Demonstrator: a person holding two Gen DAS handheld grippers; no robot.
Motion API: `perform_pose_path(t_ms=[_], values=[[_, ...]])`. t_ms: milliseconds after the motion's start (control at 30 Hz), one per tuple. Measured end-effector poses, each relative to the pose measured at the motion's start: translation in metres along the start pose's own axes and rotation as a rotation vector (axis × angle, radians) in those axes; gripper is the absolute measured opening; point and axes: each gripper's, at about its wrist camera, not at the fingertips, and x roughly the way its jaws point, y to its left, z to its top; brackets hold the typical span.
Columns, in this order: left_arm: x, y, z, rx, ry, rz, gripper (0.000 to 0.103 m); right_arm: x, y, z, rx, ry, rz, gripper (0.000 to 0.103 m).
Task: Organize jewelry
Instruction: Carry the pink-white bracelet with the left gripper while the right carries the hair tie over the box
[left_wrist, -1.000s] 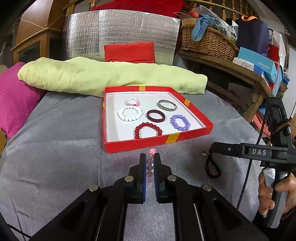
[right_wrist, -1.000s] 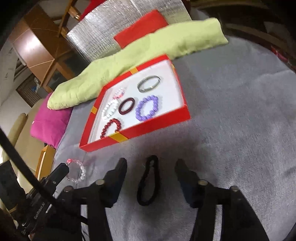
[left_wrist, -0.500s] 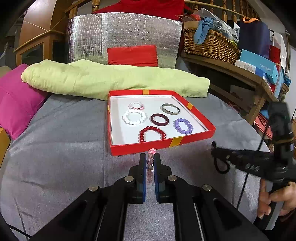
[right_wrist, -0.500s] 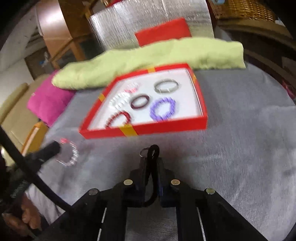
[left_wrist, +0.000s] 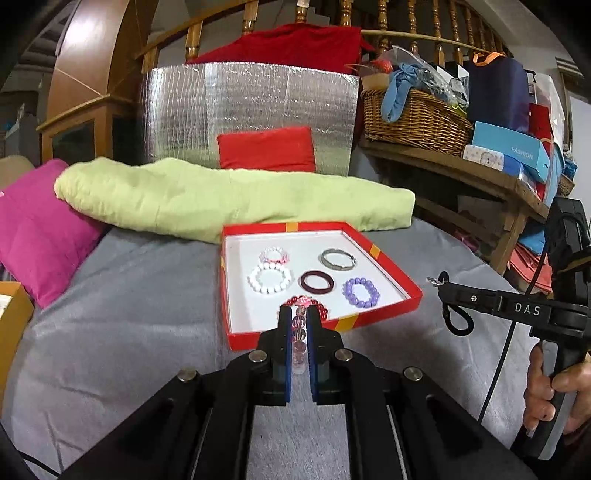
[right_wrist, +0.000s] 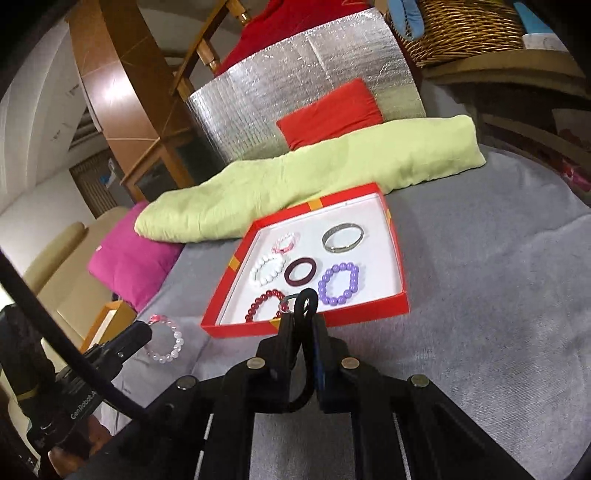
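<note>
Red tray (left_wrist: 384, 258), white-lined, holds six bracelets flat: pink (left_wrist: 273, 255), silver bangle (left_wrist: 337, 258), white beaded (left_wrist: 270, 279), maroon ring (left_wrist: 317, 282), purple beaded (left_wrist: 361, 292), red beaded (right_wrist: 264, 304). Clear-pink beaded bracelet (right_wrist: 166, 341) and black cord bracelet (left_wrist: 457, 320) hang clamped near the tray's front wall.

Left gripper (left_wrist: 298, 325): black angular frame, silver round screws, blue-edged fingers (left_wrist: 284, 347). Right gripper (right_wrist: 303, 325): same black build, white "DAS" lettering along its arm (seen from the left wrist), black cable, bare-skinned right hand (left_wrist: 554, 395) on the handle.
</note>
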Motion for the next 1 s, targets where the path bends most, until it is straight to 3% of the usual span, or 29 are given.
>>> perform_pose_path(t_ms=[333,567,767,900,1000], values=[[0.011,-0.003,0.043,-0.020,0.022,-0.016,0.007,-0.003,-0.008,0.023,0.052,-0.029,0.036,0.011],[0.043,0.010,0.069,-0.065,0.015,0.003,0.007,0.017,-0.010,0.053,0.060,-0.023,0.076,0.011],[0.075,0.027,0.056,-0.087,0.058,0.023,0.007,0.062,-0.002,0.085,0.060,0.007,0.098,0.011],[0.099,0.035,0.046,-0.072,0.099,0.042,0.007,0.110,-0.001,0.118,0.093,0.062,0.052,0.011],[0.114,0.043,0.044,-0.094,0.173,0.040,0.007,0.147,-0.002,0.137,0.135,0.111,0.047,0.011]])
